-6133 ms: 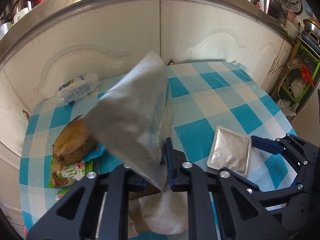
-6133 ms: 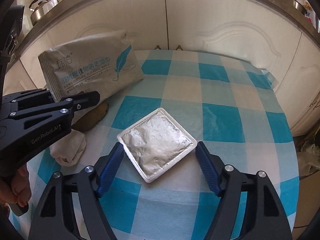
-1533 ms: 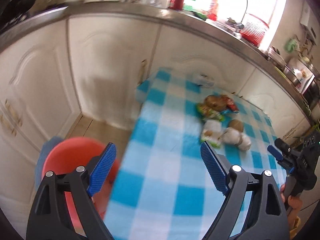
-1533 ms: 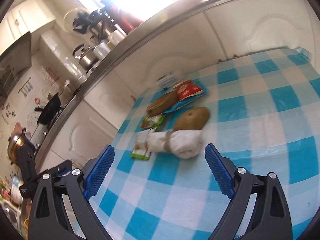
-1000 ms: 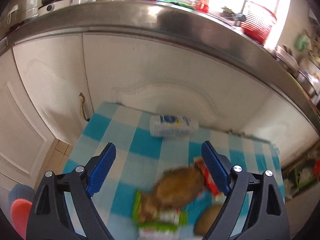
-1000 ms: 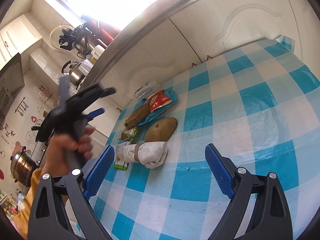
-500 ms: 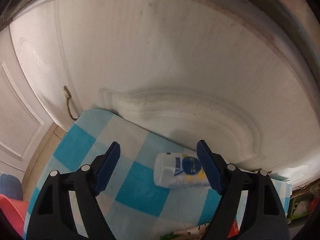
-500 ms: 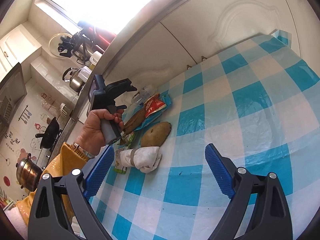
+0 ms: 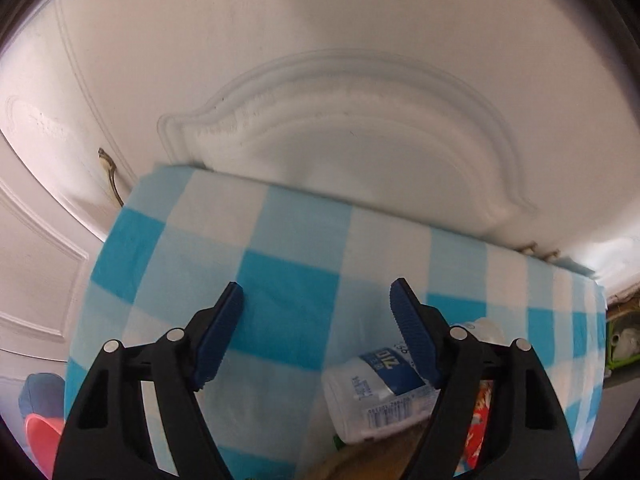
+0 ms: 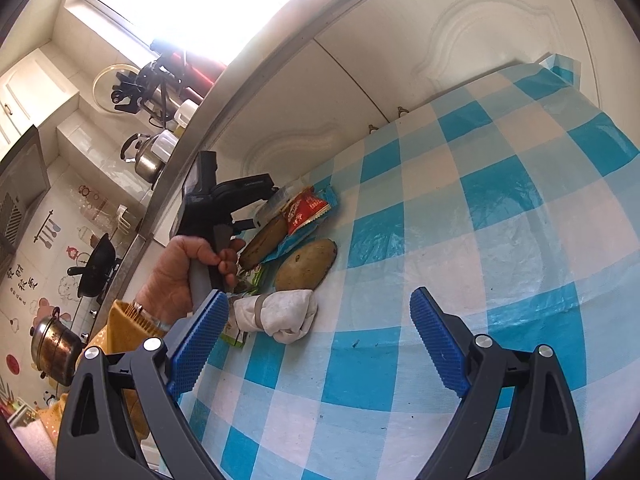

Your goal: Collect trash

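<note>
Broadly, one checked surface (image 10: 500, 208) filling both views. Two hand-held grippers, left hand-held gripper (image 9: 316, 322) and right hand-held gripper (image 10: 316, 344), both spread wide, gripping nothing. One white bottle (image 9: 380, 396) lower right of left view, beside right finger. Two brown potatoes (image 10: 306, 265), one white rag (image 10: 286, 314), only in right view, centre left.

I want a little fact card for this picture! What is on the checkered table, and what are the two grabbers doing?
Table: blue and white checkered cloth
Bottle: small white bottle with blue label, lying on its side, partly behind the left gripper's right finger
Other trash: red wrapper, white rolled cloth, green packet
Brown lumps: two, maybe potatoes
Left gripper: jaws open, empty, right by the bottle
Right gripper: jaws open, empty, above the table
Bin: red tub, at the picture's lower left edge
</note>
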Available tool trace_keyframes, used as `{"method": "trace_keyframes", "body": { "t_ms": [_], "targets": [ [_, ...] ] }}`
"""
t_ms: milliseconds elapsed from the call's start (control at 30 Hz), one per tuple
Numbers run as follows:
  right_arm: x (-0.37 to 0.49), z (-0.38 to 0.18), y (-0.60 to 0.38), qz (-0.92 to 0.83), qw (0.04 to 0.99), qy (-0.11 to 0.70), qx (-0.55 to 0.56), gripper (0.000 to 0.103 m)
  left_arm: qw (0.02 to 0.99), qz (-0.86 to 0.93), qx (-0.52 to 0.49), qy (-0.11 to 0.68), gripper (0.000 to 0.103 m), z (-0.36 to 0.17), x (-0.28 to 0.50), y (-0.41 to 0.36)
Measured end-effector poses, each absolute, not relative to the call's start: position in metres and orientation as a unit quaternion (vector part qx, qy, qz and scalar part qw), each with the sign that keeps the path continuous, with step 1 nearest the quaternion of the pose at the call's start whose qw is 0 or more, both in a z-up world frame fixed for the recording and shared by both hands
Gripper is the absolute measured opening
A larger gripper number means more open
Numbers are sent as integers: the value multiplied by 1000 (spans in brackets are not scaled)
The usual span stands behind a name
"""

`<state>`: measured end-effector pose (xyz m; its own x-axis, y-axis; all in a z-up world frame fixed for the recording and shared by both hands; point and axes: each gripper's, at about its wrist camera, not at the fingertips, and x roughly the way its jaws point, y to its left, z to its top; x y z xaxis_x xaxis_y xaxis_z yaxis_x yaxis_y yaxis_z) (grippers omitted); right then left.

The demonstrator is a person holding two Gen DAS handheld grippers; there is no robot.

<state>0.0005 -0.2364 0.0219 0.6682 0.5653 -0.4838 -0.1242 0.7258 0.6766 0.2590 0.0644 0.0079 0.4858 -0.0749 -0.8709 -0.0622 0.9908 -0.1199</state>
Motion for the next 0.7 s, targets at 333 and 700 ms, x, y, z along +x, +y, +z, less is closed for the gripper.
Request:
{"method": "trace_keyframes", "body": {
  "t_ms": [333,700],
  "targets": [
    [-1,24,-236,188,867,356,294,91,864,-46,-57,498,68,12,191,56],
    [-1,20,-223,182,873,375,252,91,867,-87,-39,488,68,15,115,57]
  ]
}}
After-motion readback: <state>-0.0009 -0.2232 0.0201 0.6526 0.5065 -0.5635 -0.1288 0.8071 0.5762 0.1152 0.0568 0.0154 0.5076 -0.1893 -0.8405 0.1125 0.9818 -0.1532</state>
